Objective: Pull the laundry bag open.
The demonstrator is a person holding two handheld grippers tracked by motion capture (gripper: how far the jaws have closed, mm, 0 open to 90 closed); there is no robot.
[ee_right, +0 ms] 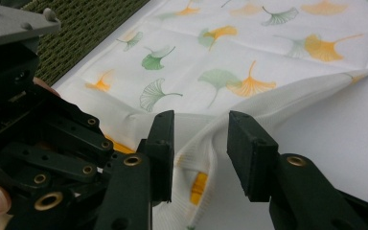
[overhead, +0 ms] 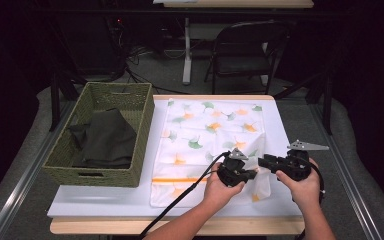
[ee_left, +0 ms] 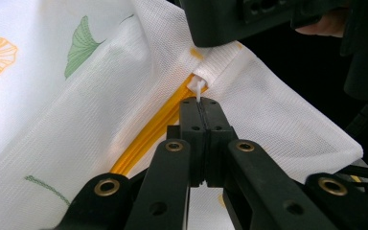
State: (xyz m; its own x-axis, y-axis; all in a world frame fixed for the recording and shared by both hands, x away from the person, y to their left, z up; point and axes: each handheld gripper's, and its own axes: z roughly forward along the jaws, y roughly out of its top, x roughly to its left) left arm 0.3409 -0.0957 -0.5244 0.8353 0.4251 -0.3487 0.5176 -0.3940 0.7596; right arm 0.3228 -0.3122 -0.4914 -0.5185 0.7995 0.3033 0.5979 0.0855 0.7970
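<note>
On the white table (overhead: 105, 200), the left gripper (ee_left: 202, 103) pinches the pillowcase's (overhead: 210, 130) zipper pull (ee_left: 198, 87) to work it, while the right gripper (ee_right: 200, 143) stands released around the corner.

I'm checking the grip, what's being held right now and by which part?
The left gripper pinches the pouch's white zipper pull; the right gripper is open.

Both tools are black, with brass-coloured rivets on the linkages. The left tool (overhead: 250, 174) trails a black cable; the right tool (overhead: 263, 161) carries a grey three-cornered plate.
</note>
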